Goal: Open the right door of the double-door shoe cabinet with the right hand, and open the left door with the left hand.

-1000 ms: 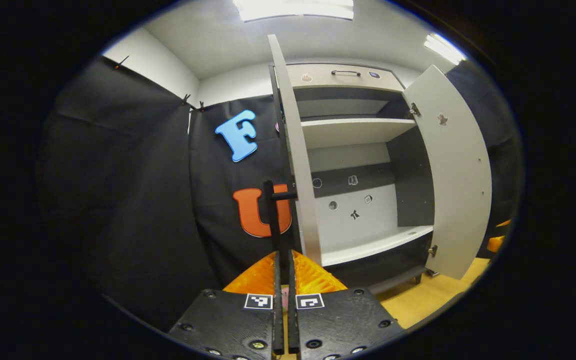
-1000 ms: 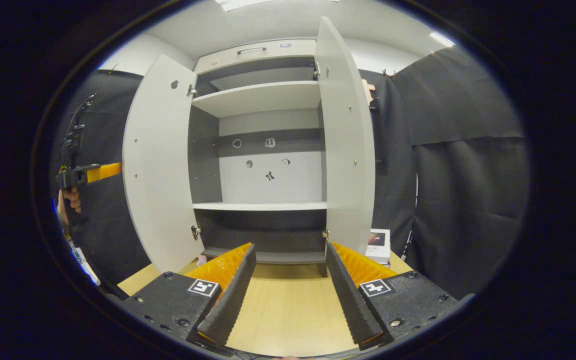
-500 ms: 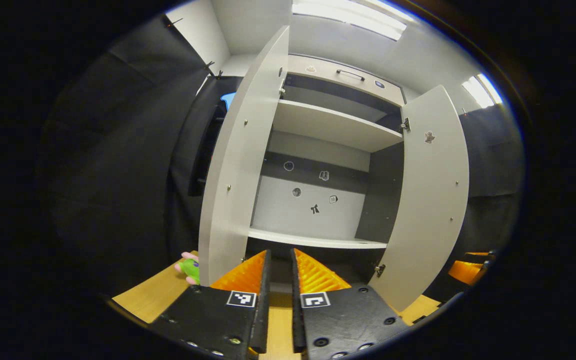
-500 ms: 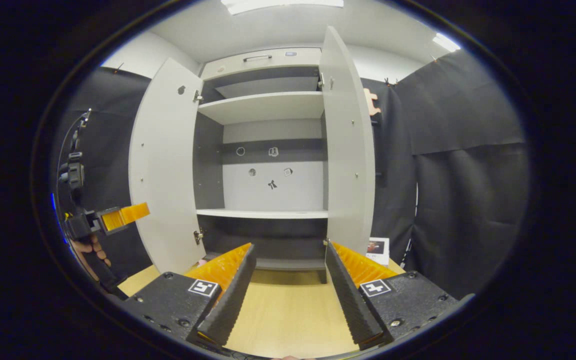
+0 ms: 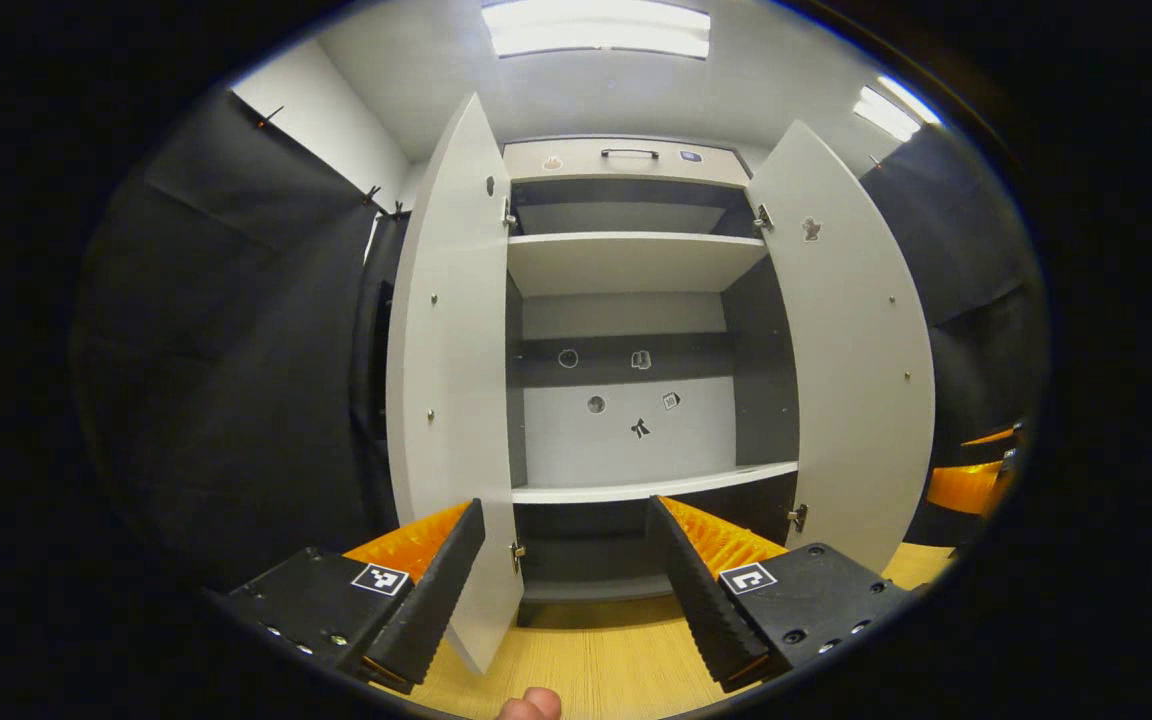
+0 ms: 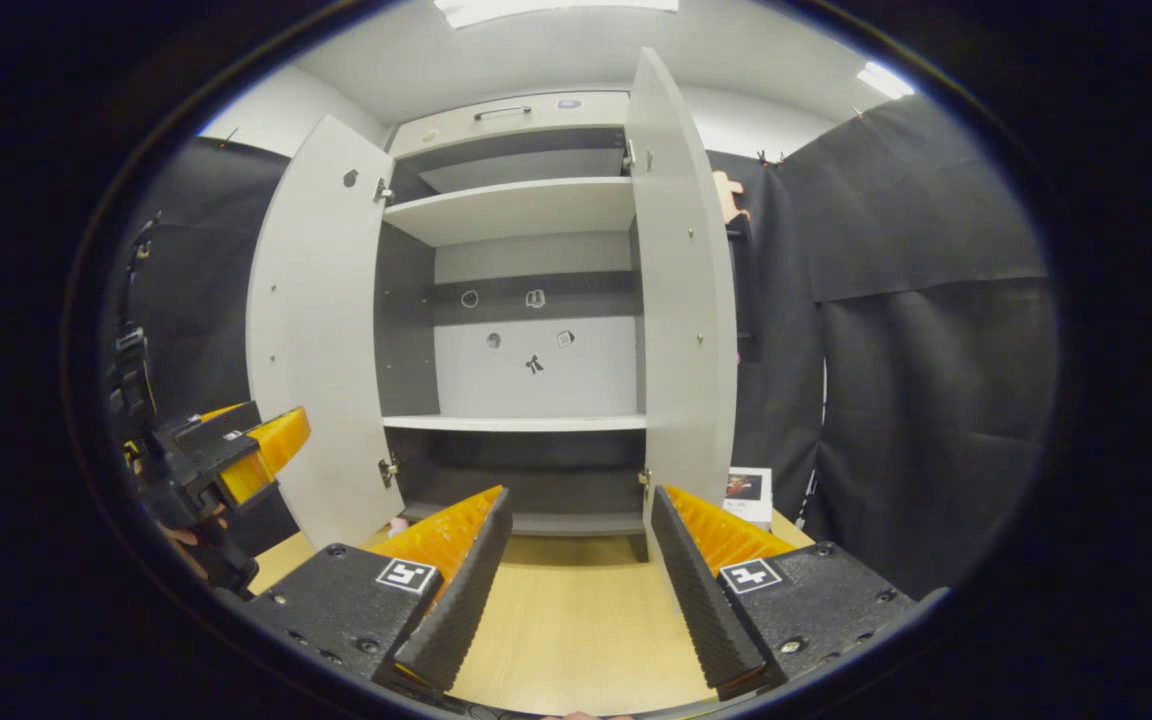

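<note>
Grey-white and standing wide open, both doors of the shoe cabinet [image 5: 626,300] face the left gripper view. Going left to right there: black cloth wall [image 5: 236,350], then the left door [image 5: 451,380] swung out toward the camera, its lower edge passing just behind one finger of the left gripper [image 5: 566,590]. That gripper's fingers are spread well apart and hold nothing. Between the doors are two pale shelves [image 5: 636,260] and a back panel with small stickers [image 5: 641,428]. The right door [image 5: 851,370] is swung out on the far side, and past it, at the edge, part of the other gripper shows. A fingertip [image 5: 528,705] peeks in at the bottom, over the wooden floor [image 5: 596,665].

In the right gripper view, the left gripper [image 6: 236,455] is at the far left edge, held by a hand [image 6: 191,540], apart from the left door [image 6: 321,340]. The open cabinet [image 6: 521,210] follows, then the right door [image 6: 686,300], seen nearly edge-on. The right gripper [image 6: 576,570] is also open wide and empty, clear of the door. A small box [image 6: 748,492] sits on the floor beside the cabinet.
</note>
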Motion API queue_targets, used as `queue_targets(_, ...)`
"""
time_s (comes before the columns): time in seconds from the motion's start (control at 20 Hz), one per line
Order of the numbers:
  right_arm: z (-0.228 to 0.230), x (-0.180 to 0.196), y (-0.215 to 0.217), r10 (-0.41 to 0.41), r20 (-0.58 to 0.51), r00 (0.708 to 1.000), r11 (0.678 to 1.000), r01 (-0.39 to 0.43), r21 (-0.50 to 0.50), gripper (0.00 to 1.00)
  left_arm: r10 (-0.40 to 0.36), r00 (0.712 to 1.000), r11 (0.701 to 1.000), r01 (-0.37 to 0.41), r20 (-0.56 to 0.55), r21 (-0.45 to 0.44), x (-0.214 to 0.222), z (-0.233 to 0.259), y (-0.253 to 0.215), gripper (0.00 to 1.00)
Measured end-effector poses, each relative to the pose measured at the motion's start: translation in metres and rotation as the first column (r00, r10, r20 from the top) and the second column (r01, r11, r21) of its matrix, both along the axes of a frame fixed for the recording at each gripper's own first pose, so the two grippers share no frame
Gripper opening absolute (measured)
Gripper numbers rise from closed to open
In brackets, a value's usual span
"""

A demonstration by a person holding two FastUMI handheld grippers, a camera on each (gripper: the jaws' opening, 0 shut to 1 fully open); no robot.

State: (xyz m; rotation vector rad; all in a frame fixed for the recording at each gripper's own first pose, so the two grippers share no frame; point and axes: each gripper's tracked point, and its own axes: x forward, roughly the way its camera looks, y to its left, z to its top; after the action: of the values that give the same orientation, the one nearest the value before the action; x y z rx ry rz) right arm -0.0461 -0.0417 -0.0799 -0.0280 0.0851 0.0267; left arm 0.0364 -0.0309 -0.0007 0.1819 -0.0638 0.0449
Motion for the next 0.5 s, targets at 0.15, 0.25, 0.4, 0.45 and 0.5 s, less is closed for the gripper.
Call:
queue_targets(0.15, -0.002, 0.0, -0.007, -0.03, -0.006, 1.0, 0.999, 0.03, -0.012, 0.89, -0.054, 0.998, 0.998, 0.053, -0.016, -0.03, -0.004, -0.005, -0.014, 0.97)
queue_targets(0.25, 0.001, 0.0, -0.015, -0.074, 0.017, 0.997, 0.996, 0.075, -0.053, 0.89, -0.05, 0.998, 0.998, 0.049, -0.026, -0.031, -0.006, -0.01, -0.014, 0.96)
queue_targets(0.4, 0.003, -0.001, -0.013, -0.074, 0.032, 0.997, 0.997, 0.075, -0.033, 0.87, -0.05, 0.998, 0.998, 0.049, -0.034, -0.031, -0.005, -0.012, -0.014, 0.96)
queue_targets(0.45, 0.003, -0.001, -0.013, -0.073, 0.03, 0.997, 0.997, 0.073, -0.018, 0.88, -0.051, 0.998, 0.998, 0.05, -0.031, -0.036, -0.007, -0.012, -0.013, 0.96)
queue_targets(0.5, 0.005, -0.002, -0.014, -0.075, 0.032, 0.997, 0.997, 0.076, -0.006, 0.88, -0.052, 0.998, 0.998, 0.051, -0.029, -0.041, -0.008, -0.014, -0.013, 0.96)
